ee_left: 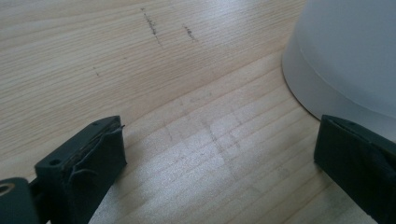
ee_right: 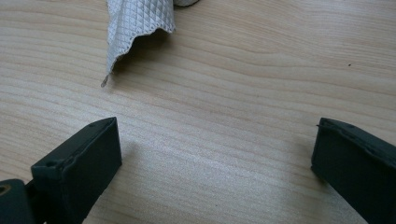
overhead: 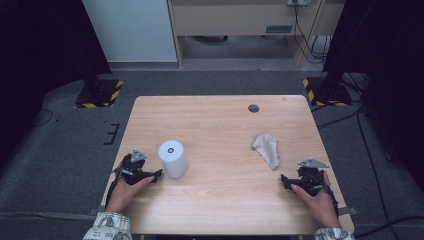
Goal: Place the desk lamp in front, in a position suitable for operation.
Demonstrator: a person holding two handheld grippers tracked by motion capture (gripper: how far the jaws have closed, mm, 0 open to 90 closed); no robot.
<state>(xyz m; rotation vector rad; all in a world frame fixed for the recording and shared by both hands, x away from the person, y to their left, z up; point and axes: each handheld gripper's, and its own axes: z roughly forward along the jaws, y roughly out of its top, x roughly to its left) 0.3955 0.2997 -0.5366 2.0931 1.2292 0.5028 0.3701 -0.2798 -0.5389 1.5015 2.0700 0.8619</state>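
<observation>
- The left gripper [overhead: 156, 175] and the right gripper [overhead: 286, 181] both have their jaws spread wide, holding nothing.
- A white paper roll [overhead: 173, 158] stands upright just beside the left gripper, nothing between them.
- A crumpled, quilted whitish cloth [overhead: 267, 149] lies on the wooden table [overhead: 220, 125], near the right gripper.

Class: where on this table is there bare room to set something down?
Bare: the wide strip between the white roll and the cloth, and the far half up to the round grommet. Crowded: beside each gripper, left and right.
</observation>
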